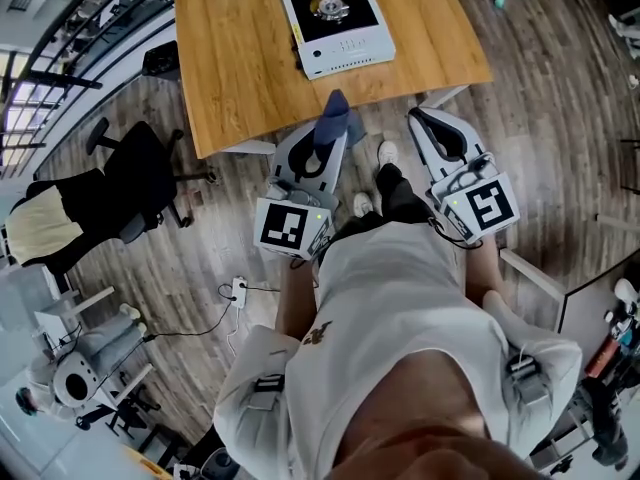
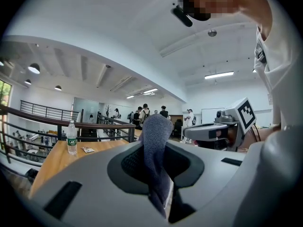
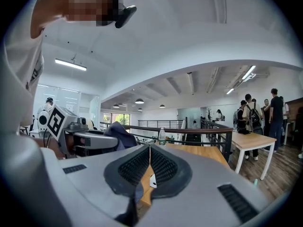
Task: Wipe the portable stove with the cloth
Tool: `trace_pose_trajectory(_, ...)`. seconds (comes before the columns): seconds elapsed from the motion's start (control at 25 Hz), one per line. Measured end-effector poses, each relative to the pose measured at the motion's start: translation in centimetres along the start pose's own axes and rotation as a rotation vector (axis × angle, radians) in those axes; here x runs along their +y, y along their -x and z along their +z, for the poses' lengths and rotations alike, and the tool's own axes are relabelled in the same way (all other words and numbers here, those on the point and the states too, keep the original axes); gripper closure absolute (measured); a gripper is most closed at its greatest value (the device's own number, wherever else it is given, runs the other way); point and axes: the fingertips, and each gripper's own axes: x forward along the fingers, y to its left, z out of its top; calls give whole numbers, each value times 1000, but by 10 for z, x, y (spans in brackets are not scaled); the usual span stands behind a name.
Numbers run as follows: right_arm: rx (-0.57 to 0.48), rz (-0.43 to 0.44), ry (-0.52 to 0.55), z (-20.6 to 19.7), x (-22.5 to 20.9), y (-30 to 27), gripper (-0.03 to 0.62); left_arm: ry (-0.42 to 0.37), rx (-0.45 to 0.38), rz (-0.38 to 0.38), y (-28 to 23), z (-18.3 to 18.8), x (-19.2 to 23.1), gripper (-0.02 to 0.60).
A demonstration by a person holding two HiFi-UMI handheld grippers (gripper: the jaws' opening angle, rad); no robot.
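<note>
Cloth [image 1: 334, 116] is clamped in left gripper [image 1: 316, 160]. Right gripper [image 1: 440, 133] jaws are pressed together, nothing held. Portable stove [image 1: 337, 23] is seen upper centre of frame, directly beyond the cloth, nearer the left.

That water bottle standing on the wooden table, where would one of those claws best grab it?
Probably around the middle of its body, coming in level from the side. The water bottle stands upright, slim and round, so jaws closing across it should fit. The right gripper is empty but shut and must open first; the left gripper holds the cloth.
</note>
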Motion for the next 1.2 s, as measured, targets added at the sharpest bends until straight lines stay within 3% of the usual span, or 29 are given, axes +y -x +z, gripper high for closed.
trace_pose_trajectory(0.68, 0, 99, -7, 7, -117, -98, 572, 9, 15, 71, -127, 13, 64, 495)
trace_pose_trajectory(1.2, 38, 139, -59, -12, -205, -131, 572, 12, 58, 100, -221, 11, 82, 495)
